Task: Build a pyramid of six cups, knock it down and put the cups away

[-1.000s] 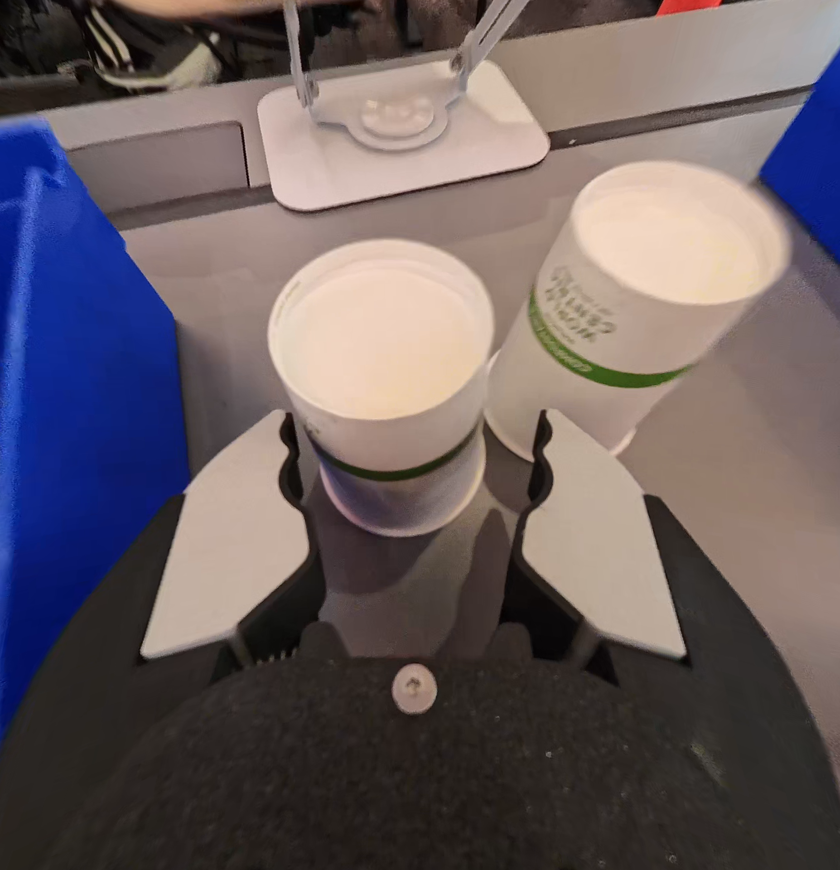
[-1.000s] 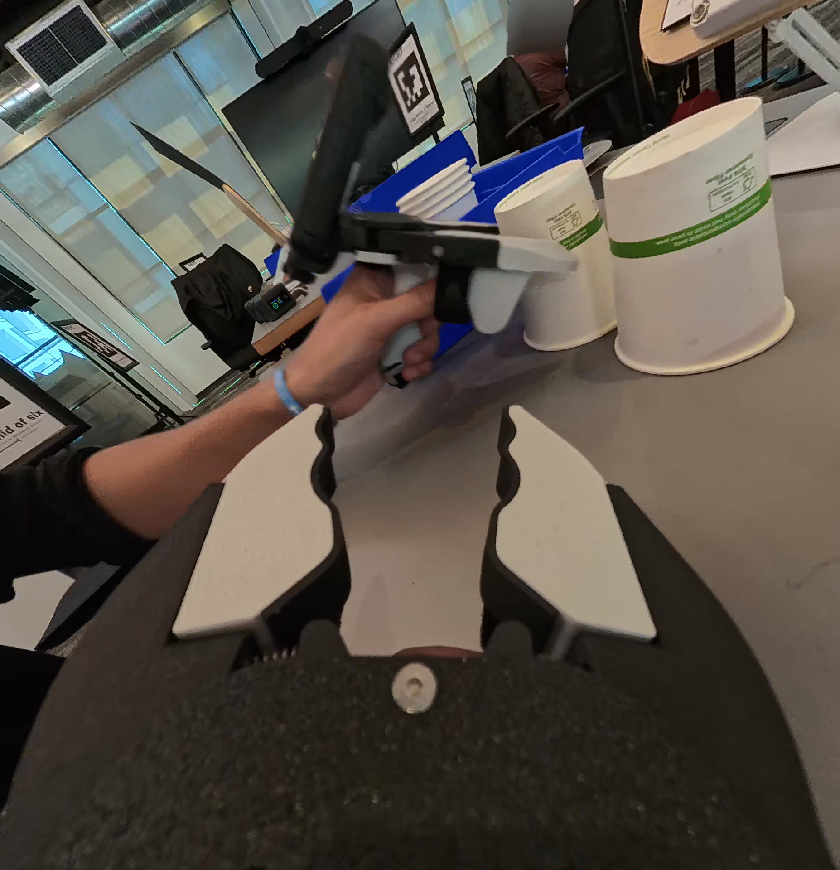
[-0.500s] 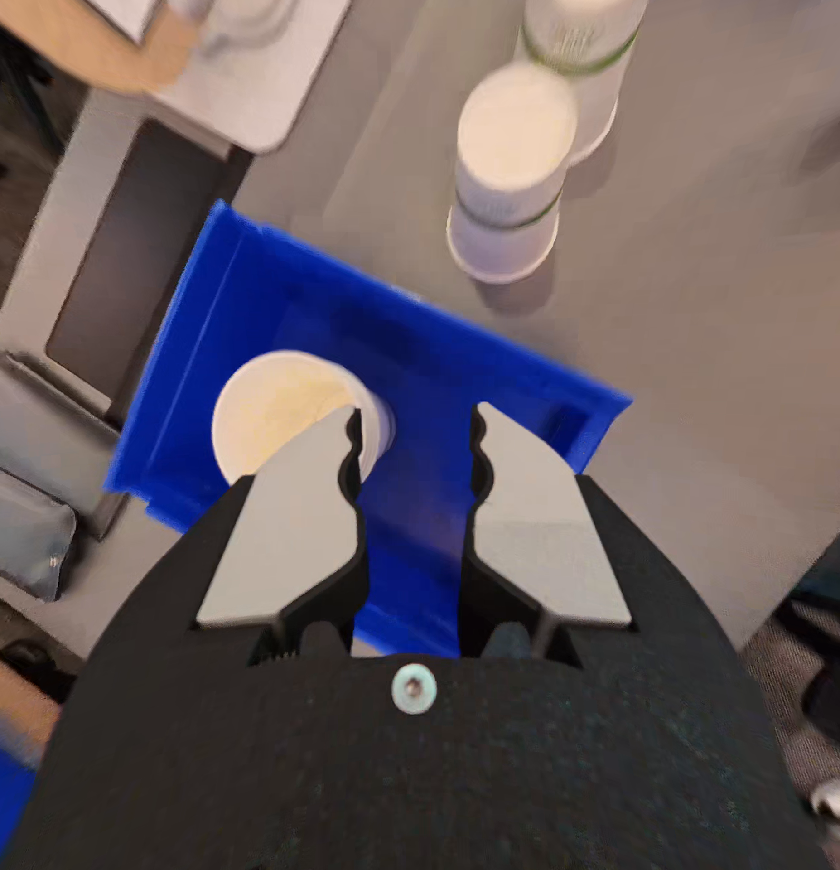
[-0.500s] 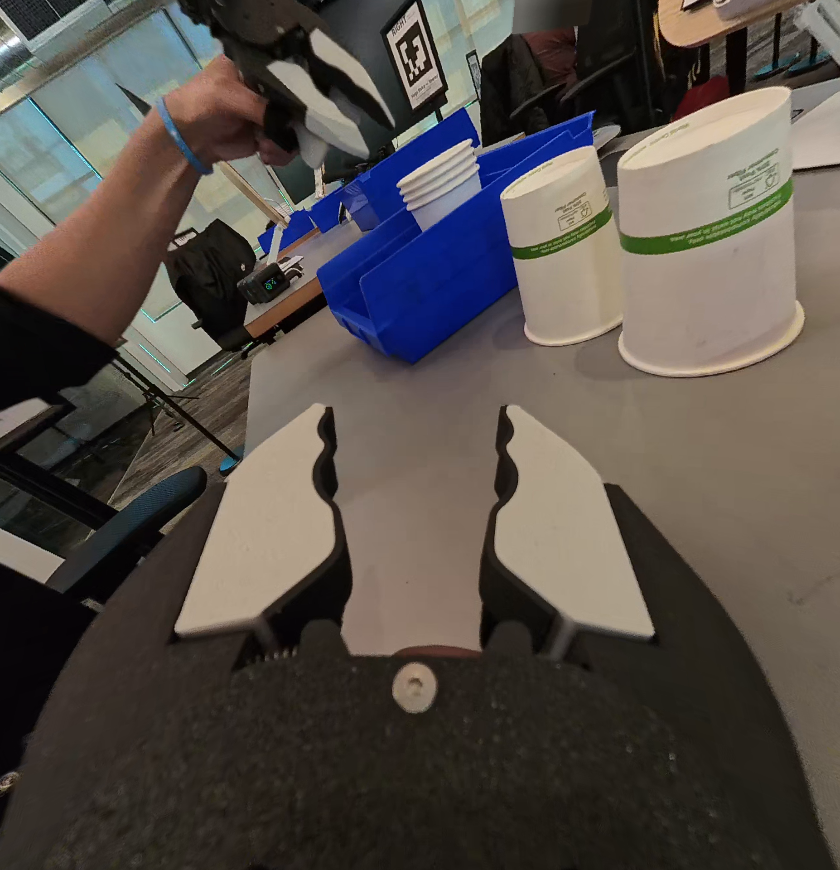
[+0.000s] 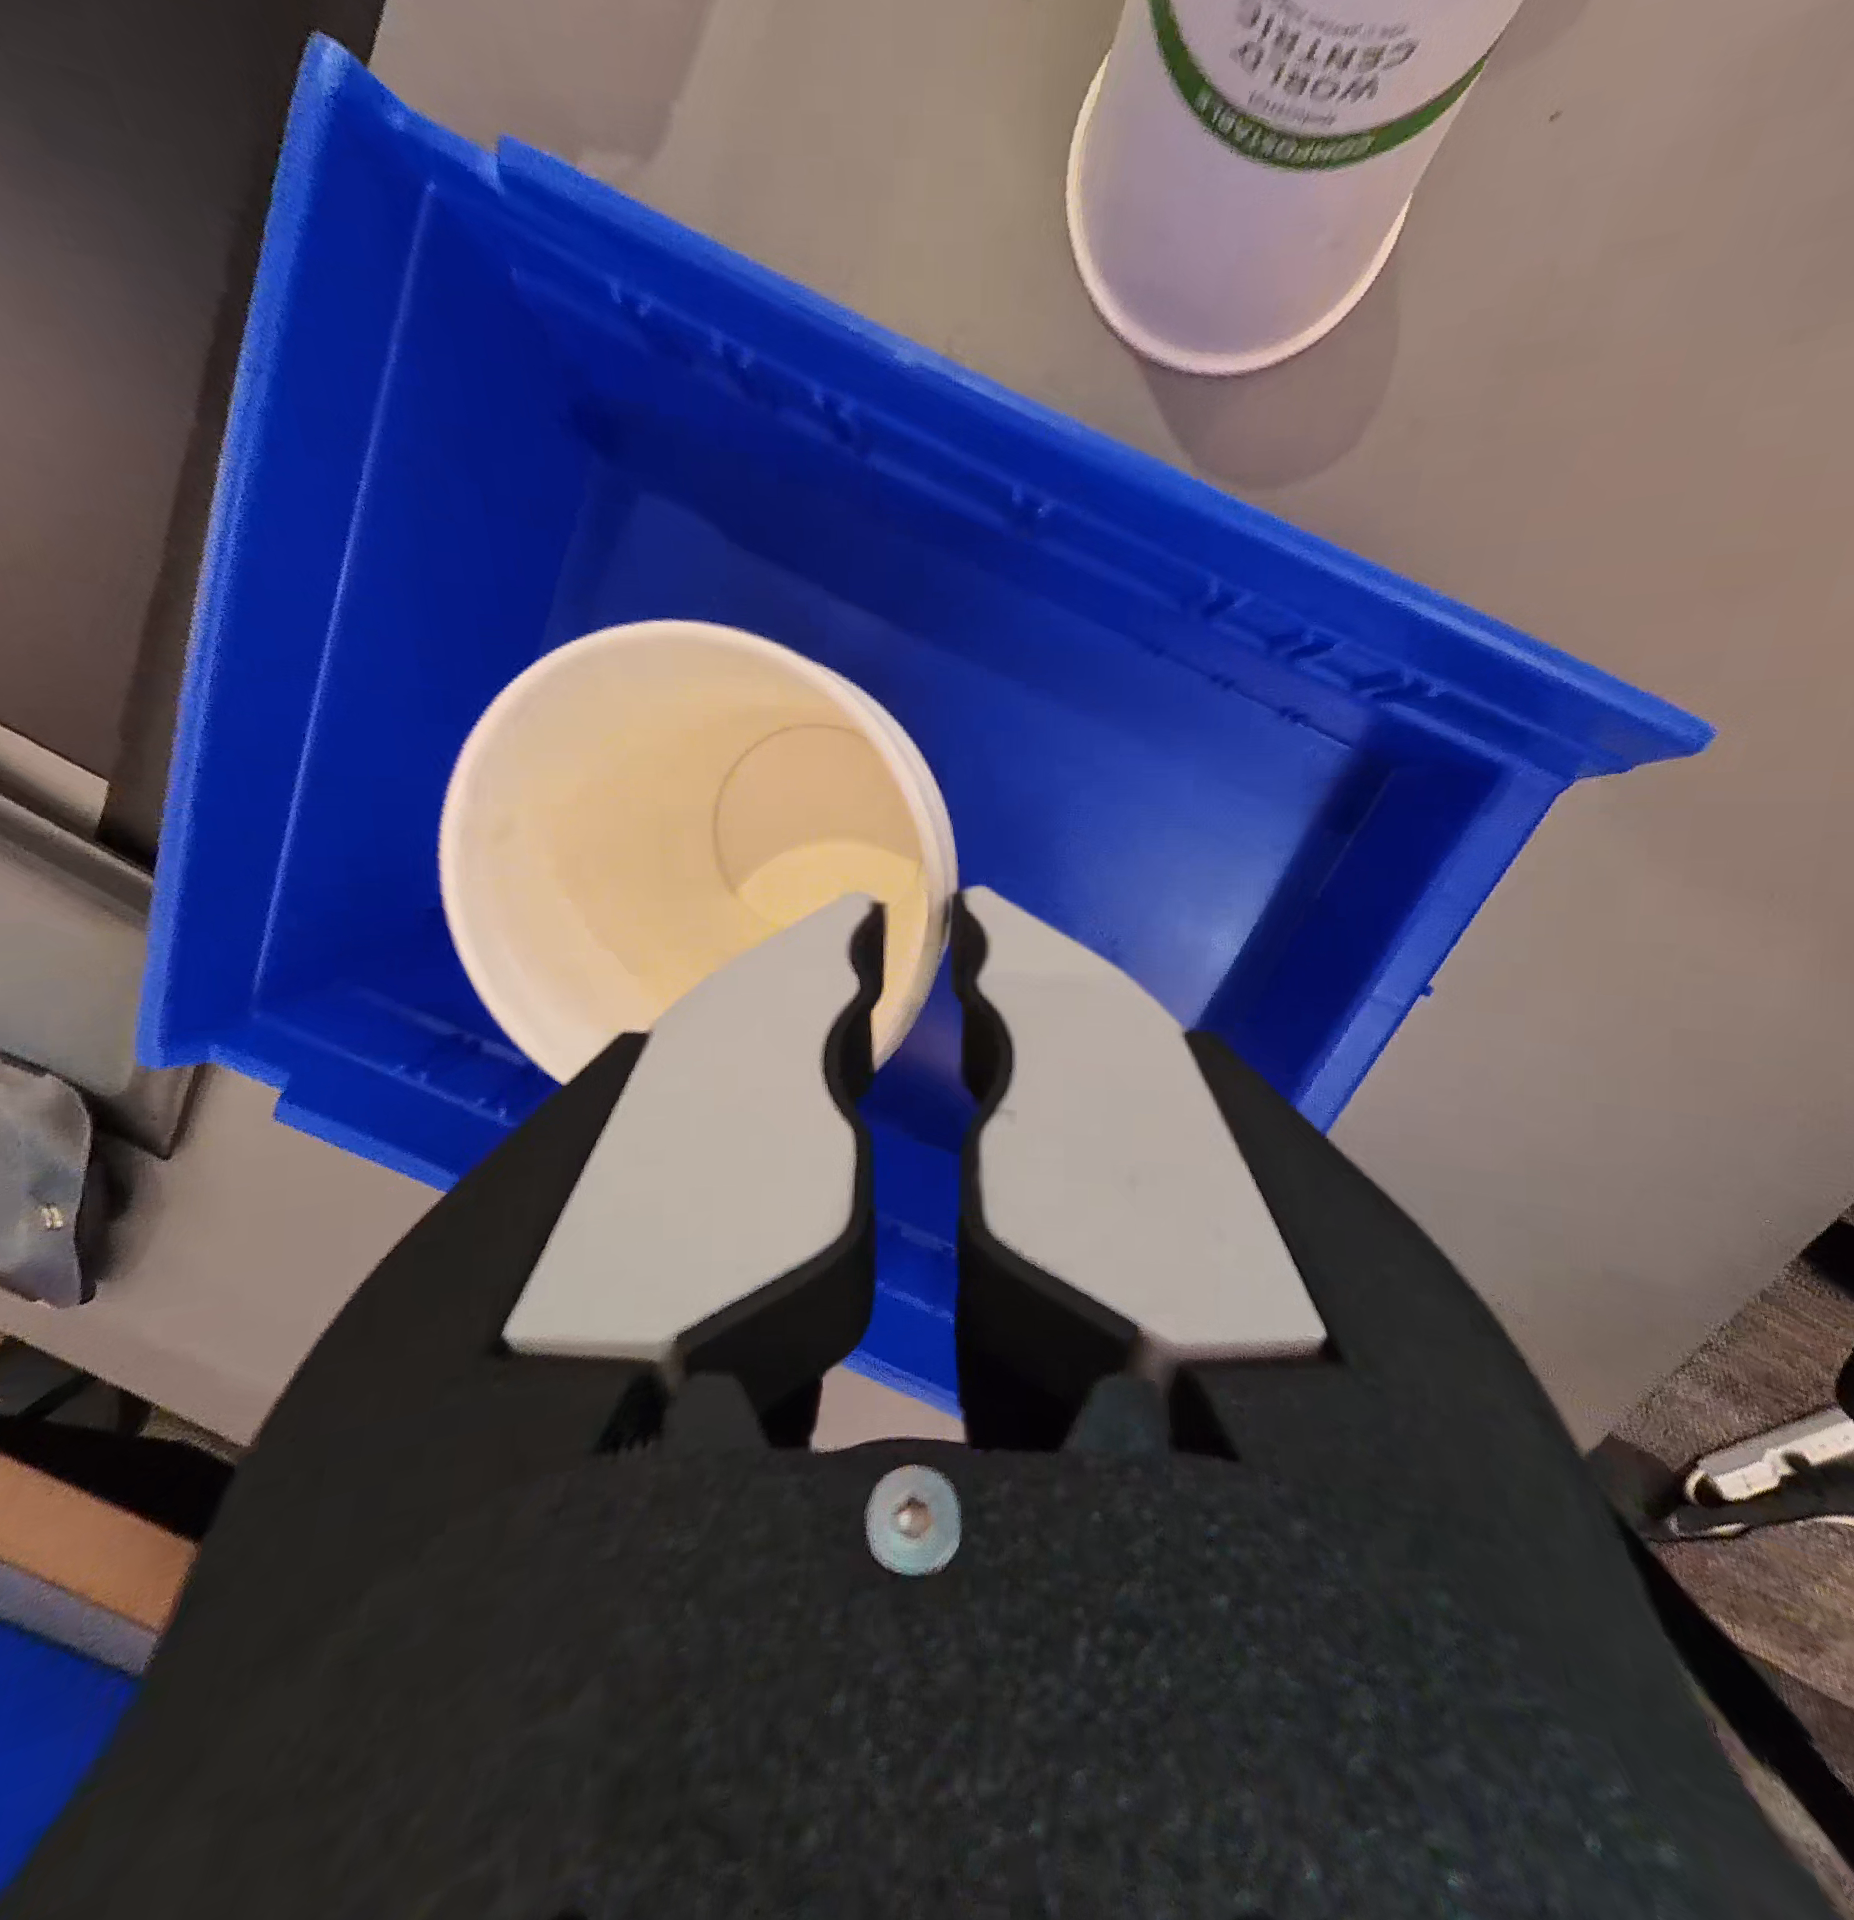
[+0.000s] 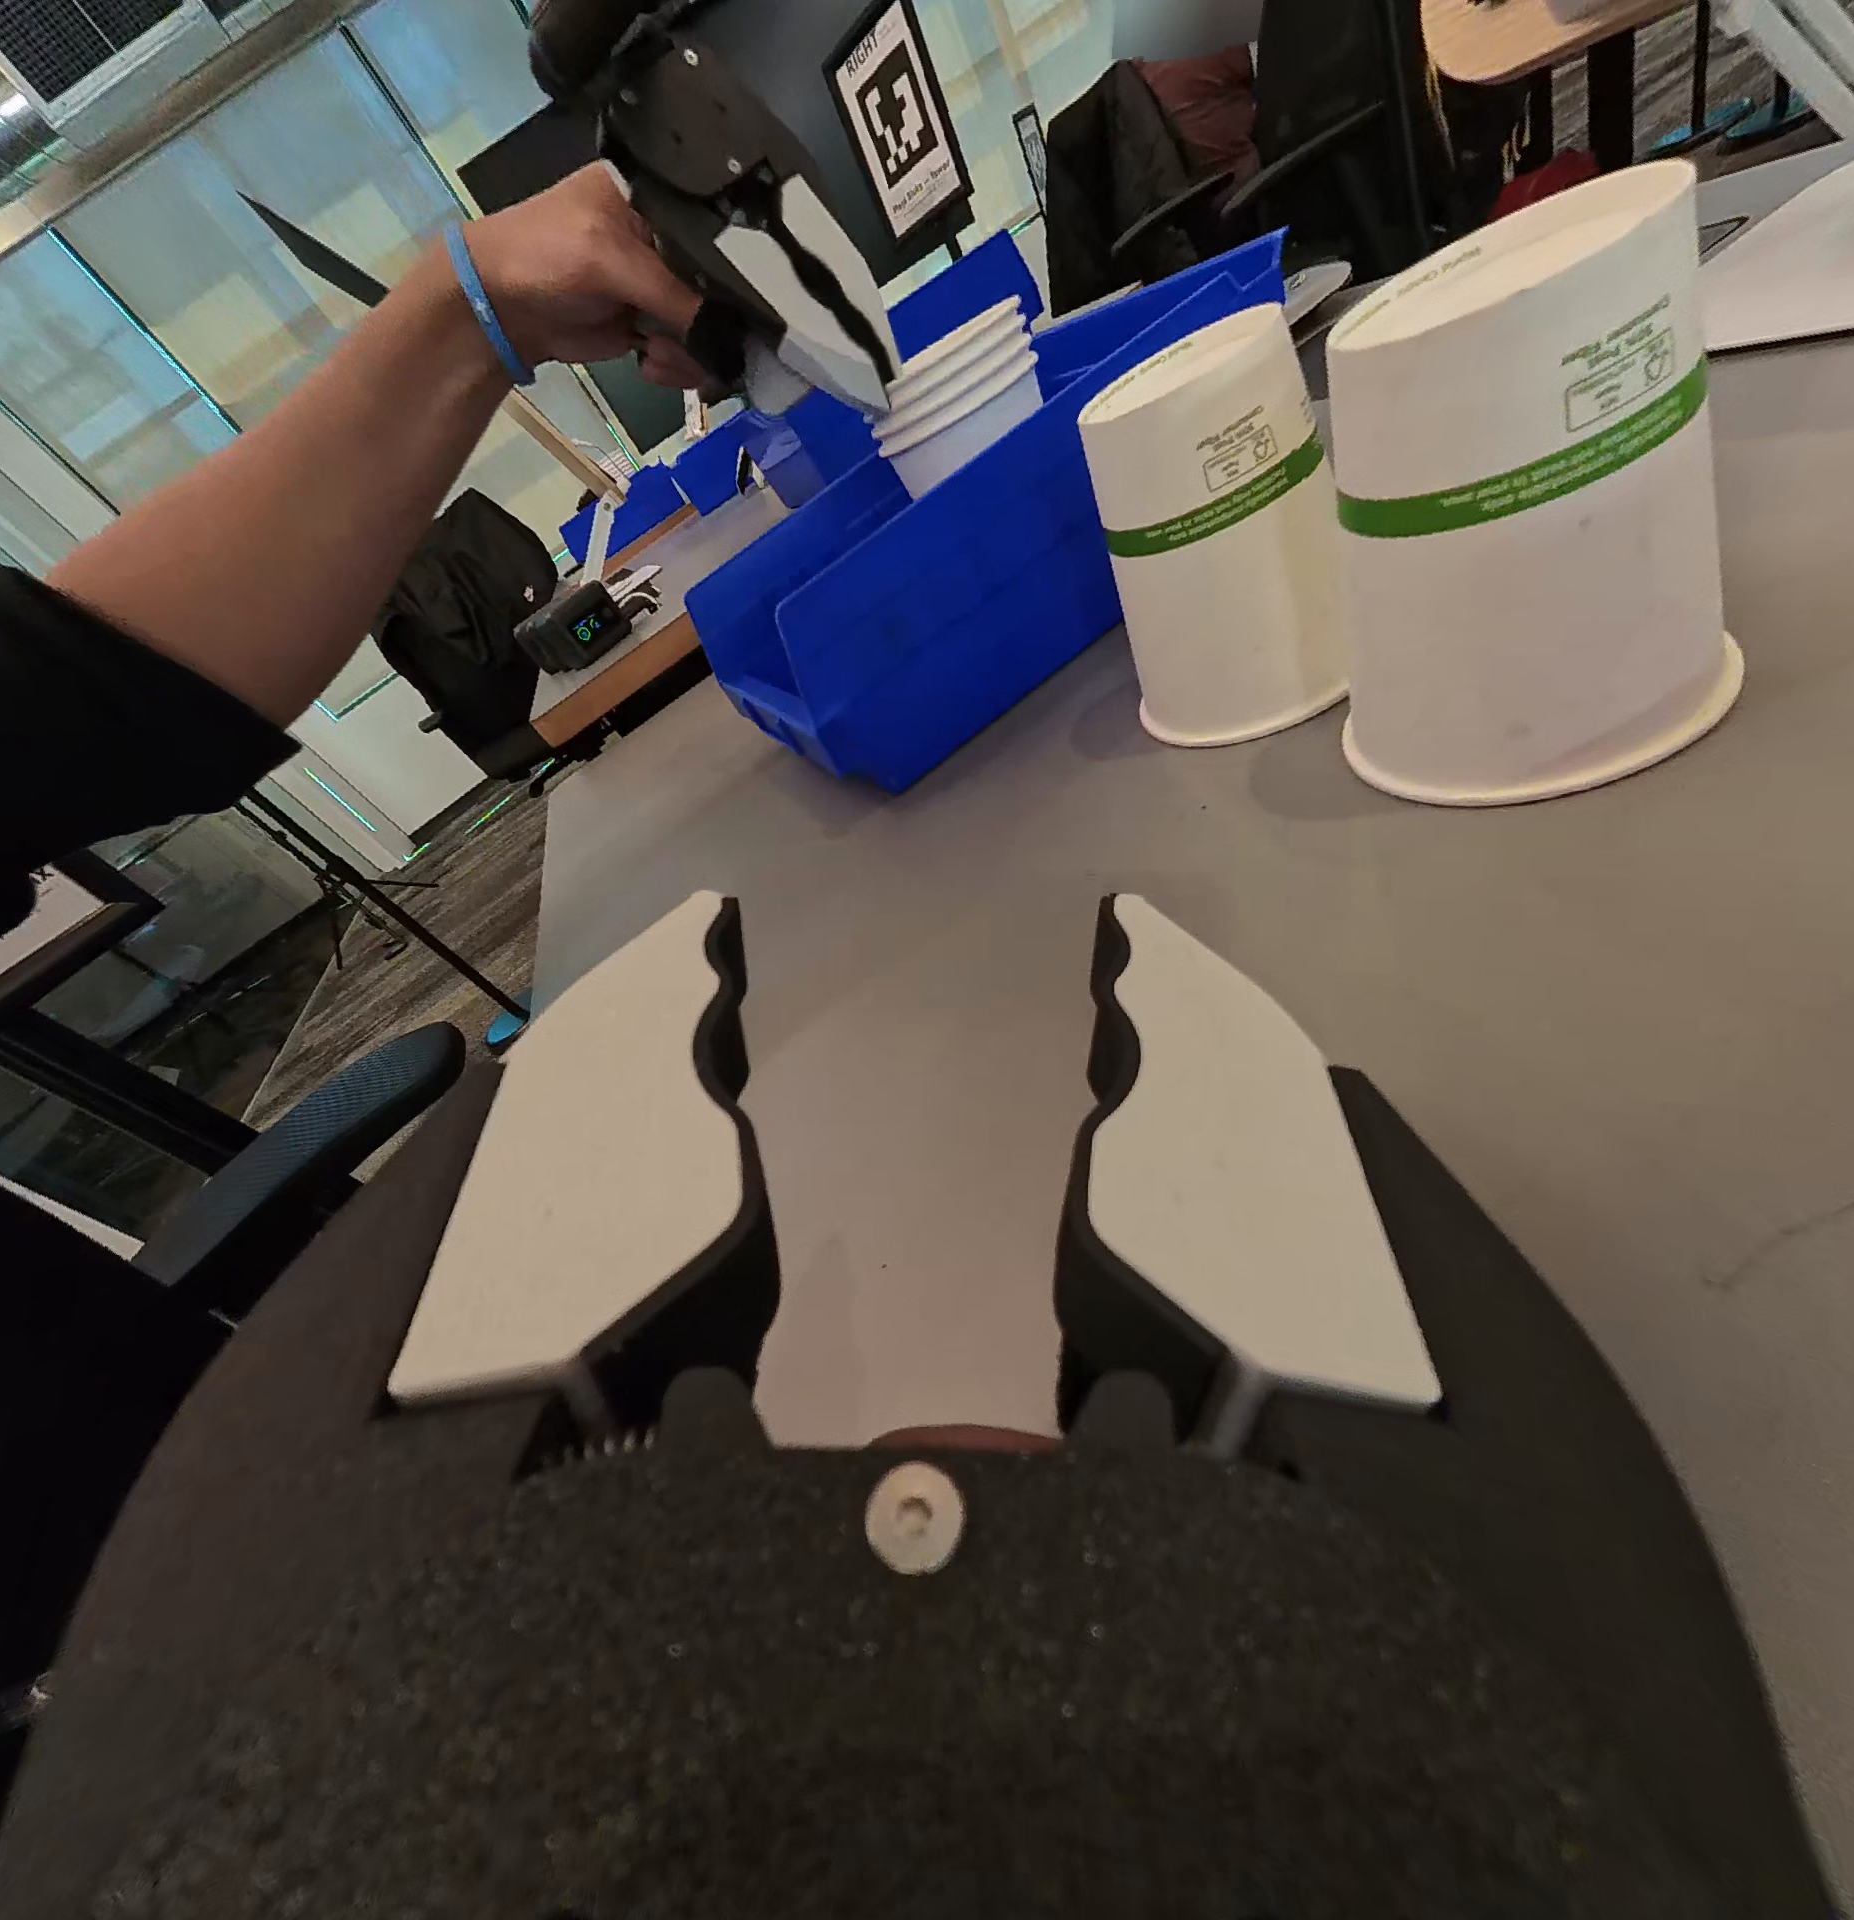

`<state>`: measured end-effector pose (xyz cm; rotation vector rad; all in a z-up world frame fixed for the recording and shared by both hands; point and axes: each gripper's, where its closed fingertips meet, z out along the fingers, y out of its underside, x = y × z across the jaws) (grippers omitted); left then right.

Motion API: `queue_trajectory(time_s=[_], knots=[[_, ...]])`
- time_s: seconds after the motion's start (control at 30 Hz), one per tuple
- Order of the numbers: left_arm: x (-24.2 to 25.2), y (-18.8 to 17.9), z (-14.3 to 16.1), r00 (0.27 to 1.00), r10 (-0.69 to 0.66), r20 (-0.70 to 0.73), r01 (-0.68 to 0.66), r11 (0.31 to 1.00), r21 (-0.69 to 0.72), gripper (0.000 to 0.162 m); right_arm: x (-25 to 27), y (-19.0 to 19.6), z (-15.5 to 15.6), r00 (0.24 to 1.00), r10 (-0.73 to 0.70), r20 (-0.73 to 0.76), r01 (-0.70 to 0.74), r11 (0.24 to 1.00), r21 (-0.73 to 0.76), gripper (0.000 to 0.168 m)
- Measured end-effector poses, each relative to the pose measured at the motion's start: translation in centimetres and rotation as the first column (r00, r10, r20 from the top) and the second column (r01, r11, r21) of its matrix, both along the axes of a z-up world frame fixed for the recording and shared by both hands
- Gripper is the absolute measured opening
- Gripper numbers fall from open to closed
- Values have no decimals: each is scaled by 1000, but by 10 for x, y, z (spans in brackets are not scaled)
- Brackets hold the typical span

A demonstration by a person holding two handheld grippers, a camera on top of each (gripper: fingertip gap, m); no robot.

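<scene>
You are looking at a bright blue plastic bin (image 5: 1110, 582) holding a stack of white paper cups (image 5: 632, 831) whose inside is showing creamy yellow. Two upside-down white paper cups (image 6: 1209, 540) are wearing green bands on the matte grey tabletop (image 6: 1110, 862). Your black grippers' fingers (image 6: 601, 1164) are showing pale grey faces.

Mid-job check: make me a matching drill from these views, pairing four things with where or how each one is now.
Things:
1. cup stack
2. left gripper
3. right gripper
4. two upturned cups

States:
A. open, empty, over the table
B. rim down on the table, outside the blue bin
C. nested, mouth up, in the bin
D. nearly shut around the stack's rim

Pairs: 1-C, 2-D, 3-A, 4-B
</scene>
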<state>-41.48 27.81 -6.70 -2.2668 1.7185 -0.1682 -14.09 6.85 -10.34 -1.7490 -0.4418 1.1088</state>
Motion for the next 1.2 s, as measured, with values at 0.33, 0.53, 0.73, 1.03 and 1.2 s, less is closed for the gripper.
queue_trajectory(time_s=[0.33, 0.53, 0.73, 1.03, 1.2], knots=[[3, -3, 3, 999, 6, 40, -5, 999, -31, 3, -2, 0, -1, 1000, 10, 3, -10, 1000, -4, 63], [5, 1, 5, 998, 21, 56, -20, 1000, -16, 3, -4, -2, 0, 1000, 16, 5, -16, 1000, 2, 62], [7, 4, 41, 995, 22, 99, -29, 997, 68, 3, -3, -2, -1, 1000, 20, 5, -20, 1000, -3, 62], [29, -11, 174, 874, 27, 485, -191, 937, 291, 3, -3, 0, 4, 1000, 5, -8, -5, 1000, 28, 63], [67, -73, 244, 559, -51, 828, -281, 927, 247, 2, -16, 25, 69, 988, 20, -150, 1, 991, 135, 81]])
